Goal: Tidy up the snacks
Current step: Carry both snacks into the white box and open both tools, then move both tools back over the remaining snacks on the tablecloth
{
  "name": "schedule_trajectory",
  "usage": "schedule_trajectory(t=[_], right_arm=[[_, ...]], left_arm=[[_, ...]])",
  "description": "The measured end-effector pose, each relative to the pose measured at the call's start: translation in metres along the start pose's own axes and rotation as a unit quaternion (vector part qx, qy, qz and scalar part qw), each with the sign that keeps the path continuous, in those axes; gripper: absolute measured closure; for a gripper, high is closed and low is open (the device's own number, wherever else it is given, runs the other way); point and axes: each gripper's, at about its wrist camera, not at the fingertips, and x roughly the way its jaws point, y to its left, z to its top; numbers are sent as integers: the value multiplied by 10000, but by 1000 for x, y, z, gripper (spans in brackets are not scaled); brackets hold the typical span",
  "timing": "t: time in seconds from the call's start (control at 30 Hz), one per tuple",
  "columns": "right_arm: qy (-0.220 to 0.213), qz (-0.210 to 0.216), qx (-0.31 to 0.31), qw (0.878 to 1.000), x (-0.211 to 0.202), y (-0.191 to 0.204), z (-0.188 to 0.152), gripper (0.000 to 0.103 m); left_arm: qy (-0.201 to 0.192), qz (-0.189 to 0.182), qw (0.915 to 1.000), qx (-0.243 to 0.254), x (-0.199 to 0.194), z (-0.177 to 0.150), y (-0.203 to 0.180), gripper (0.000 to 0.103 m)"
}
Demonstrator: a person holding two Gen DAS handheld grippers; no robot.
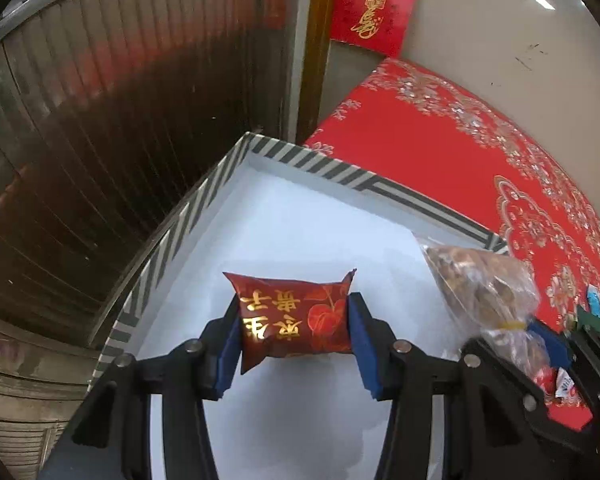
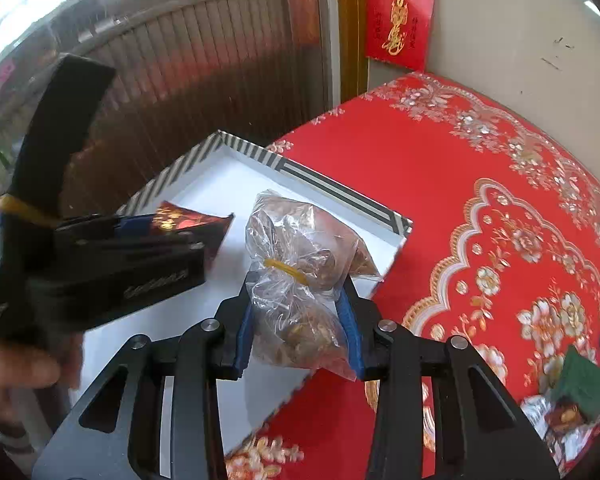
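Observation:
My left gripper (image 1: pixel 292 320) is shut on a red snack packet (image 1: pixel 294 318) with gold lettering, held above the white floor of a shallow box with a black-and-white striped rim (image 1: pixel 316 162). My right gripper (image 2: pixel 298 312) is shut on a clear plastic bag of brown snacks (image 2: pixel 300 280) tied with a yellow rubber band, hanging over the box's right part (image 2: pixel 340 194). In the left wrist view that bag (image 1: pixel 484 288) shows at the right. In the right wrist view the left gripper (image 2: pixel 140 236) and the red packet (image 2: pixel 188 220) show at the left.
The box rests on a table covered by a red cloth with gold flower patterns (image 2: pixel 480 184). Small wrapped snacks and a green packet (image 2: pixel 580 390) lie at the cloth's right. A ribbed brown wall (image 1: pixel 120 120) is behind the box. A person's hand (image 2: pixel 16 368) holds the left gripper.

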Motion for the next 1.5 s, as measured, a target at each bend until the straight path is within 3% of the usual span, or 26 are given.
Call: schedule_trajectory(t=[0.3, 0.47, 0.63, 0.83, 0.93, 1.1, 1.5], right_arm=[[354, 221, 84, 9991, 35, 0, -2, 64], [252, 473, 218, 9983, 27, 0, -4, 56], [-35, 547, 318, 9980, 3, 0, -9, 56], [-417, 390, 411, 9975, -39, -15, -24, 56], [-552, 80, 419, 9976, -61, -27, -36, 56], [-782, -361, 511, 9950, -93, -51, -60, 56], [-892, -888, 1257, 9840, -149, -122, -127, 56]], left_arm=[[137, 134, 9997, -123, 12, -2, 9, 46], [101, 244, 9996, -116, 8, -3, 6, 24], [-172, 220, 9996, -93, -12, -6, 0, 15], [-675, 16, 9977, 88, -50, -15, -25, 6], [-859, -132, 9959, 260, -66, -22, -44, 3], [-964, -477, 9923, 606, -84, -34, -85, 2], [-935, -1057, 9792, 1461, -102, -80, -189, 2]])
